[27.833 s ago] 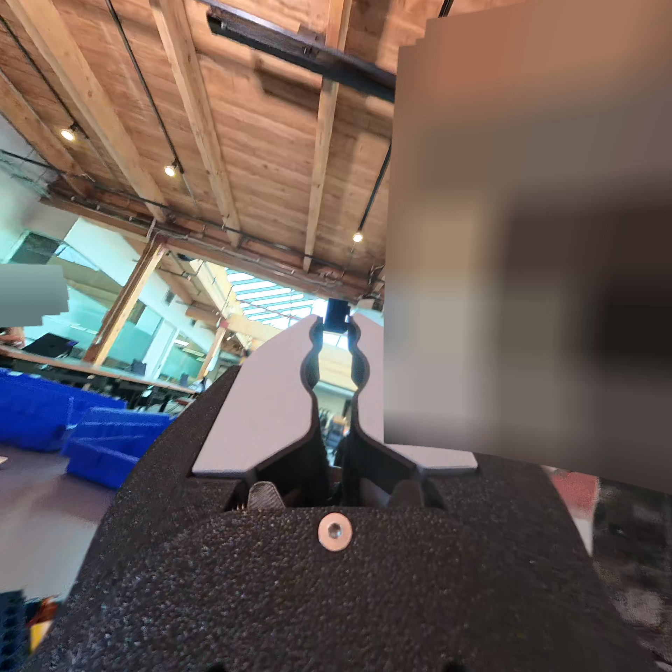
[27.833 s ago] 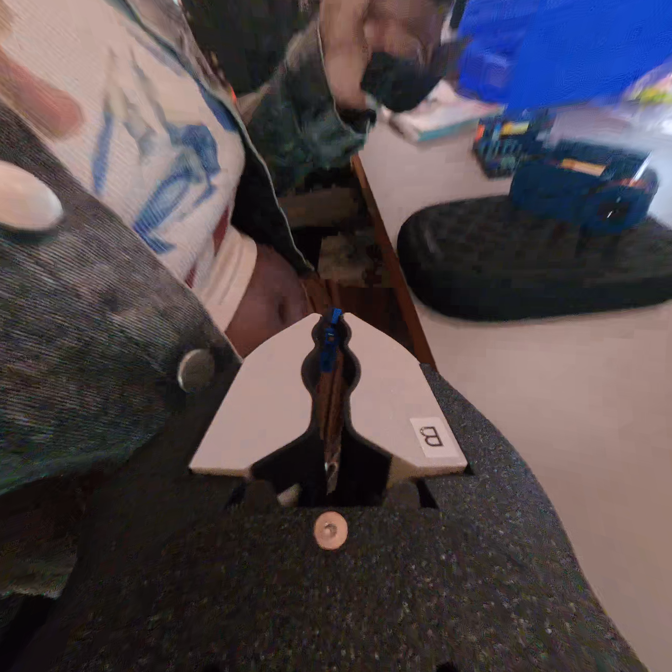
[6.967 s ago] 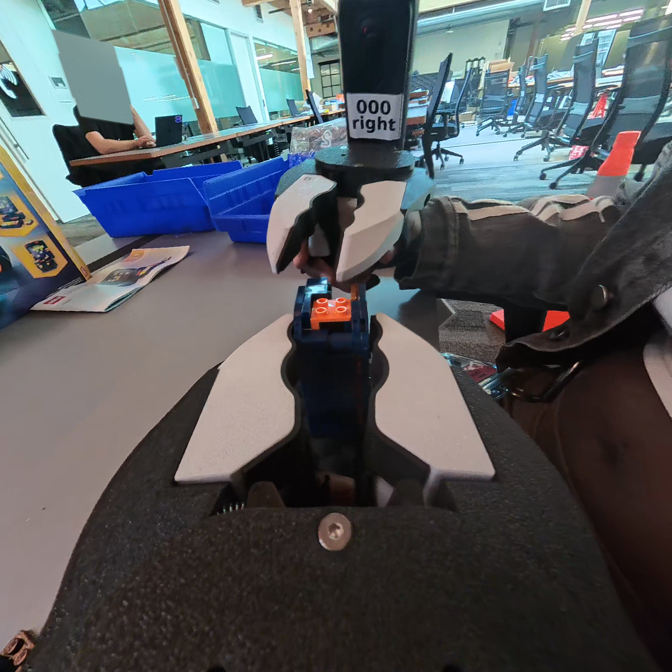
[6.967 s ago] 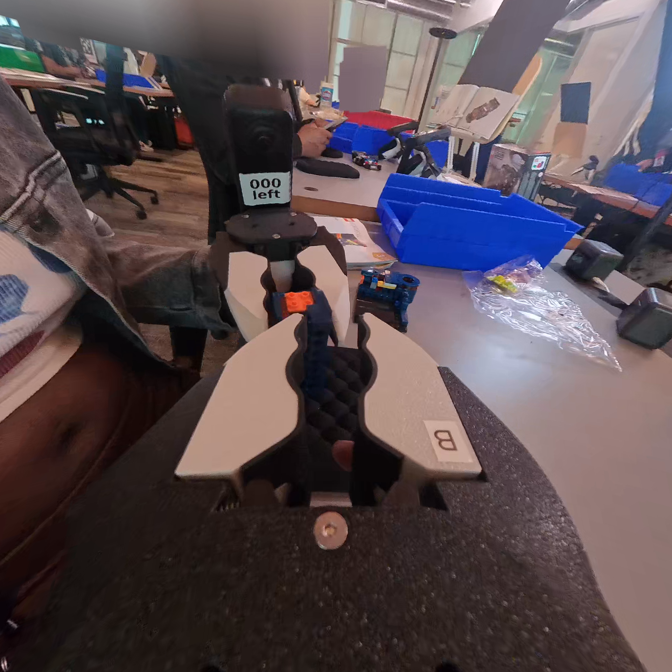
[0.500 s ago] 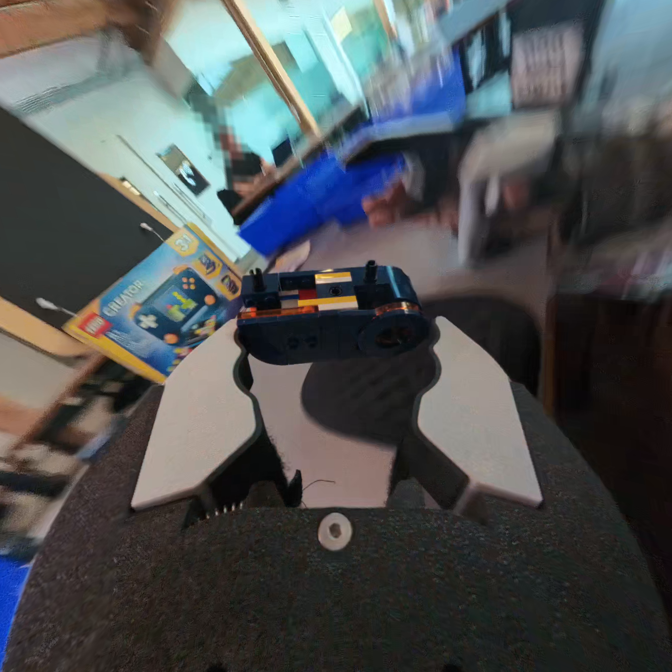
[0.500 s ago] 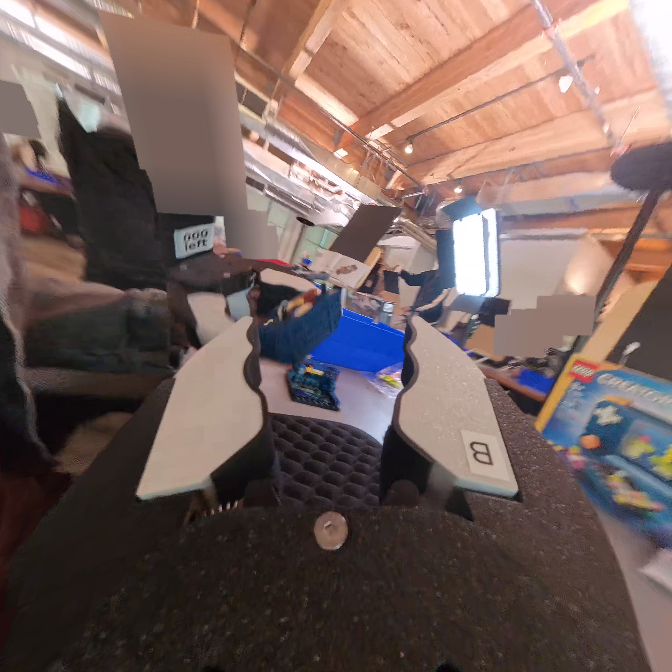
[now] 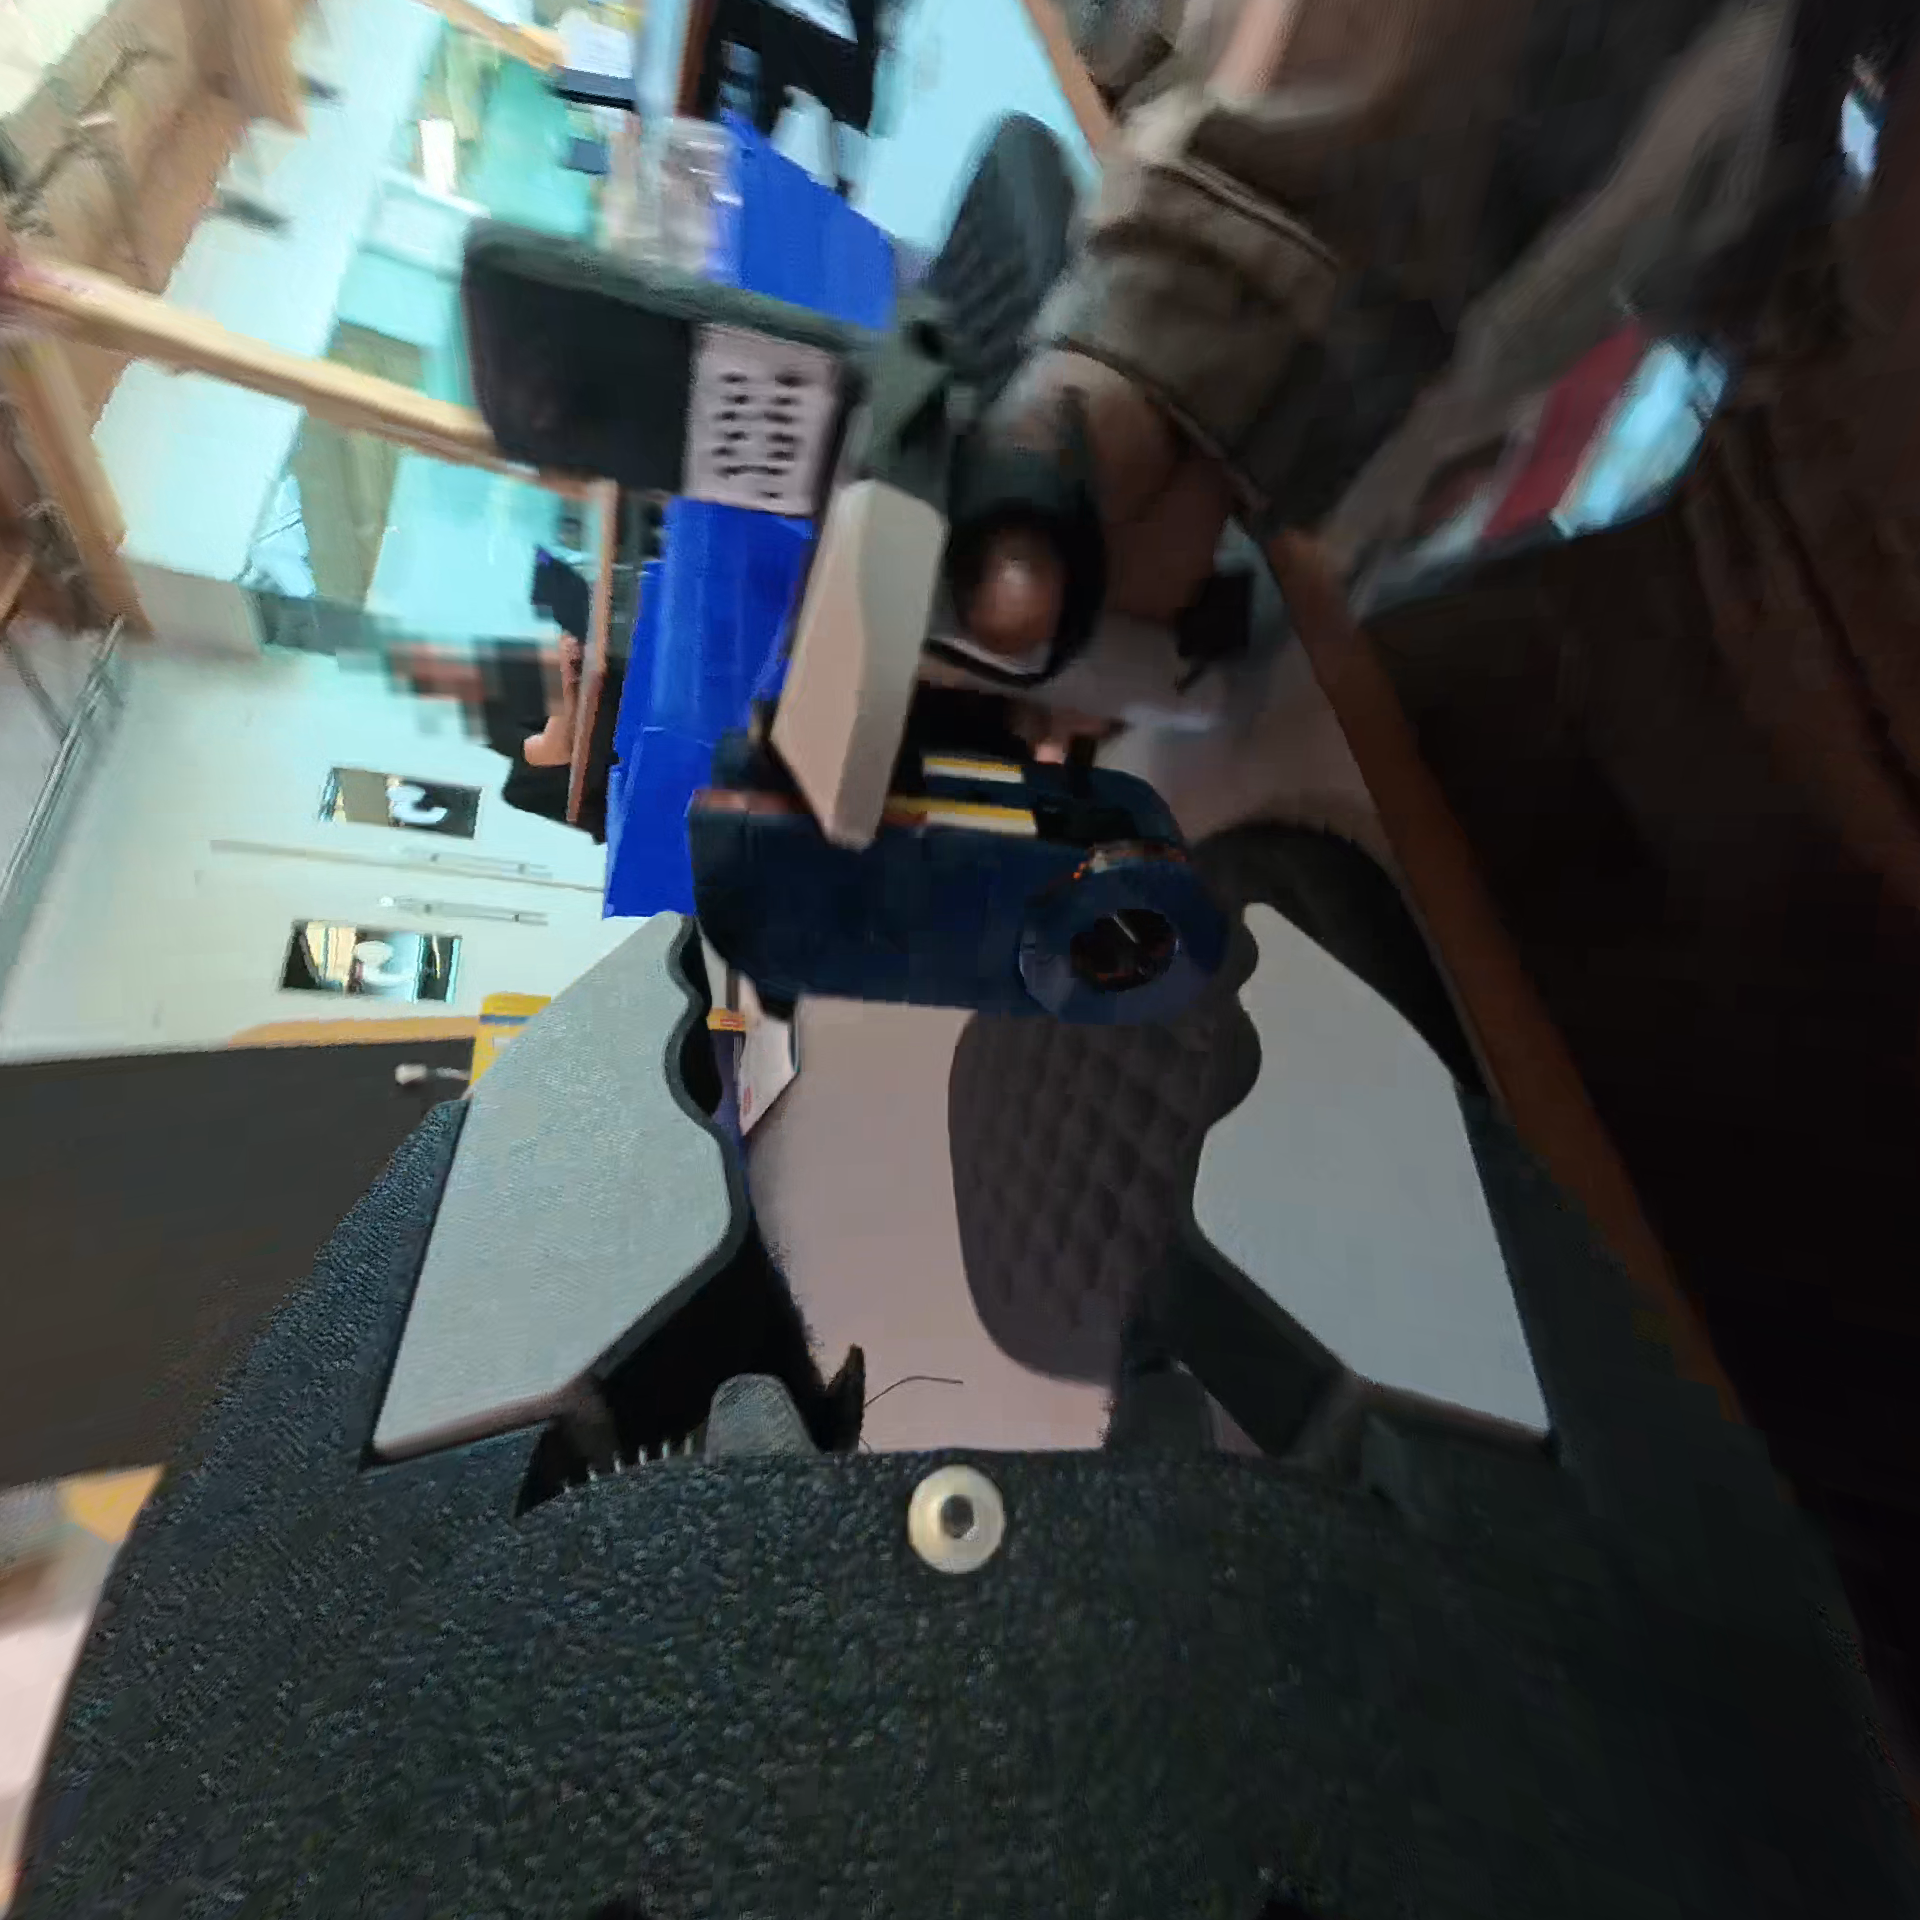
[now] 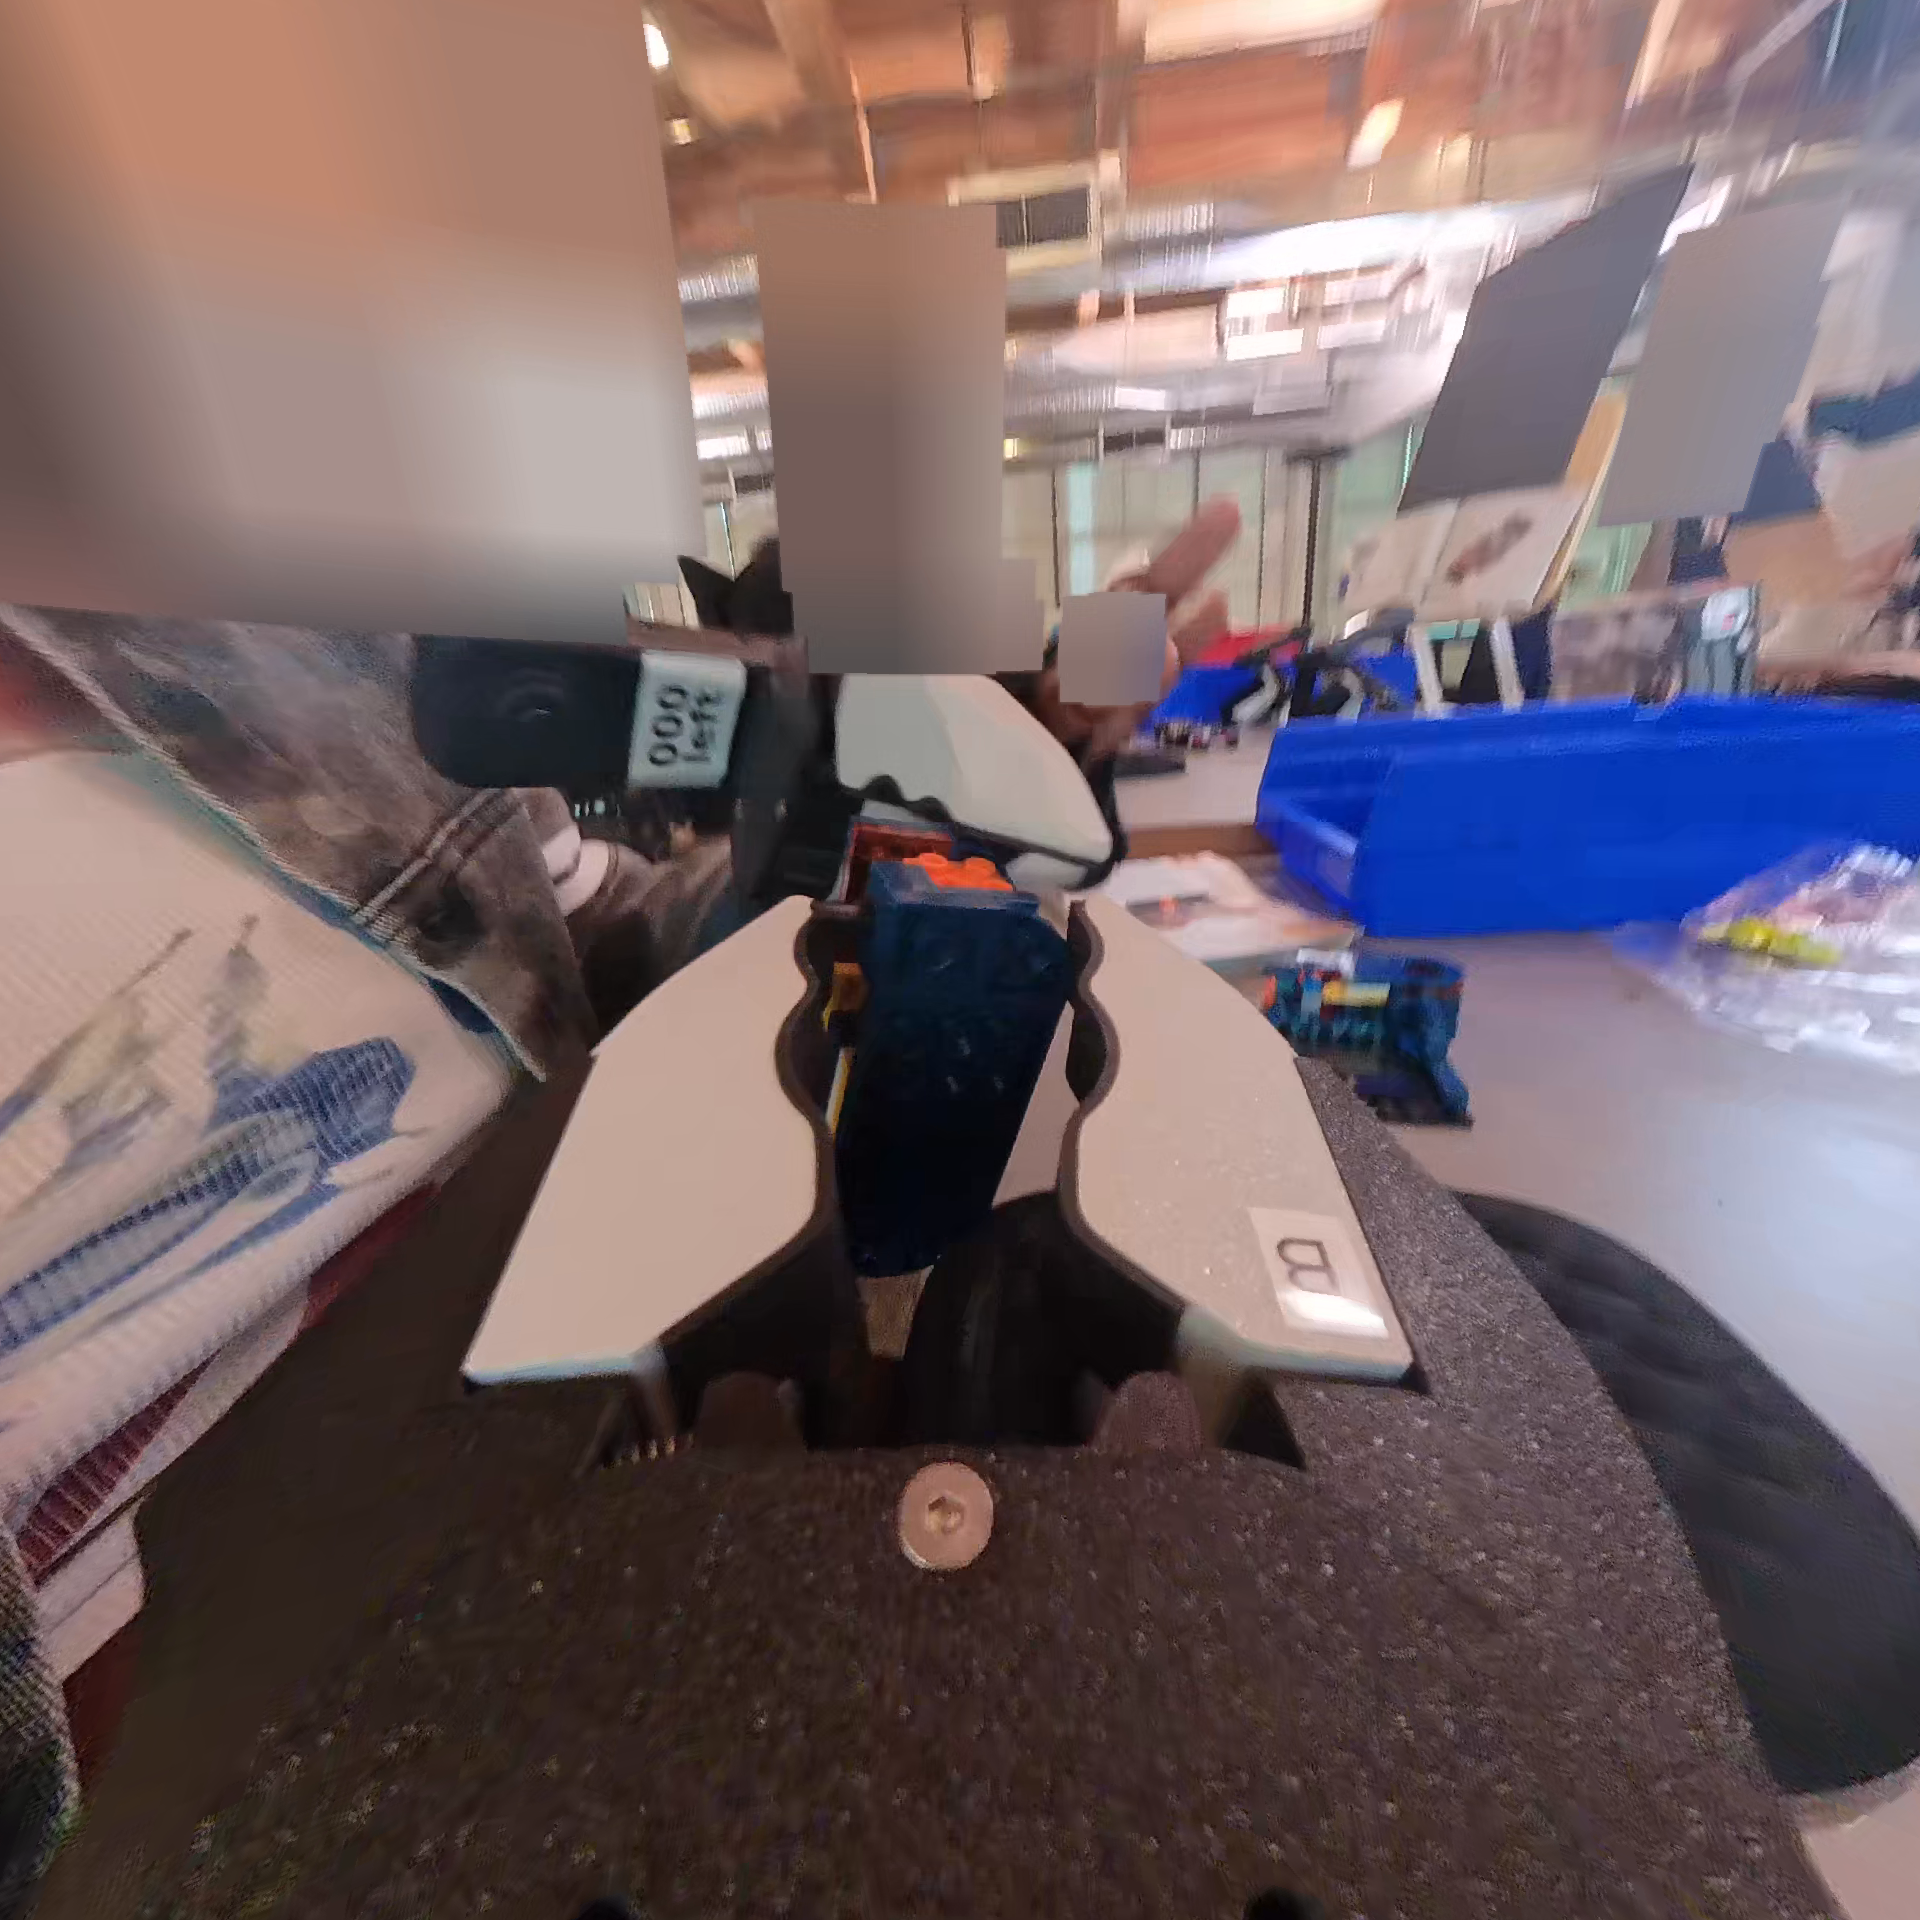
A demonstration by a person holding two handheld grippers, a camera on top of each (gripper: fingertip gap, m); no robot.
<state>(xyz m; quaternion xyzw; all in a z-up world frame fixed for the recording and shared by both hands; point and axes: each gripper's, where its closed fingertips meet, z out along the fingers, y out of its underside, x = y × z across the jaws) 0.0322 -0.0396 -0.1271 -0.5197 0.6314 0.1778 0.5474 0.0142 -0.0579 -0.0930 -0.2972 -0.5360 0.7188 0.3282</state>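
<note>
Your left gripper [image 7: 961,956] has its jaws wide, with the brick build [image 7: 935,904] lying crosswise at the tips; whether either tip presses on it, can't tell. Your right gripper [image 8: 940,935] has its jaws part closed around the same build [image 8: 945,1081], which sits lengthwise in the gap, orange studs at the far end. Contact there looks likely on the left side, but blur leaves the grip unconfirmed.

The build hangs mid-frame in both views, off the worktop [image 8: 1662,1122], over the black mat [image 8: 1714,1455].

Handling, by my guess: light, rigid plastic, smooth and a bit slippery, and the snapped-on parts may pop off under a twist. Grip the solid dark blue body on its flat sides, not the round hub or the small top pieces.

A second build [image 8: 1371,1013] sits right of centre, blue bins [image 8: 1558,800] behind it.
</note>
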